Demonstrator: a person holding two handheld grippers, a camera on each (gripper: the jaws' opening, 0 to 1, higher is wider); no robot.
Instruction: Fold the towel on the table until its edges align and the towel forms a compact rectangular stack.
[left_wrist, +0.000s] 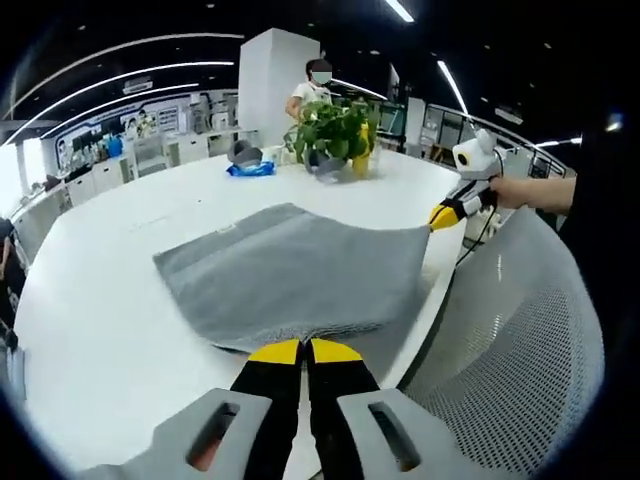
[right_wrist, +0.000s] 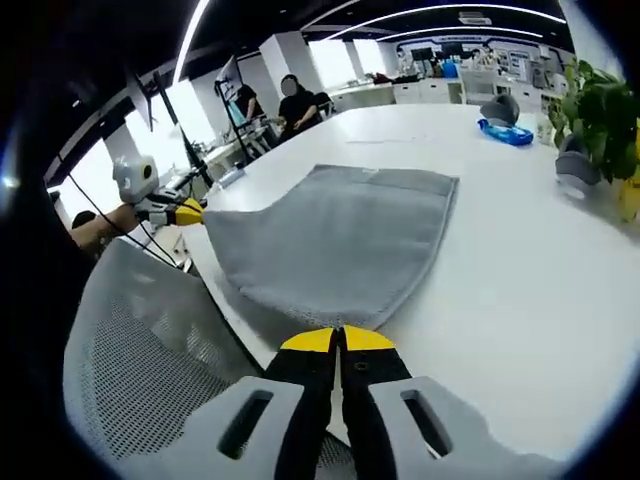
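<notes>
A grey towel (left_wrist: 290, 275) lies spread on the white table (left_wrist: 110, 320), its near edge lifted at both corners. In the left gripper view my left gripper (left_wrist: 305, 351) is shut on the towel's near corner, jaws pressed together. My right gripper (left_wrist: 447, 213) comes in from the right, pinching the other near corner at the table's edge. In the right gripper view the towel (right_wrist: 340, 235) stretches away from my right gripper (right_wrist: 340, 340), which is shut on its corner. There the left gripper (right_wrist: 187, 212) holds the corner at far left.
A potted plant (left_wrist: 335, 135) and a blue packet (left_wrist: 250, 168) stand at the table's far side, the plant (right_wrist: 600, 100) and packet (right_wrist: 505, 132) also at right. A white mesh chair (left_wrist: 520, 340) sits at the table's near edge. People stand beyond.
</notes>
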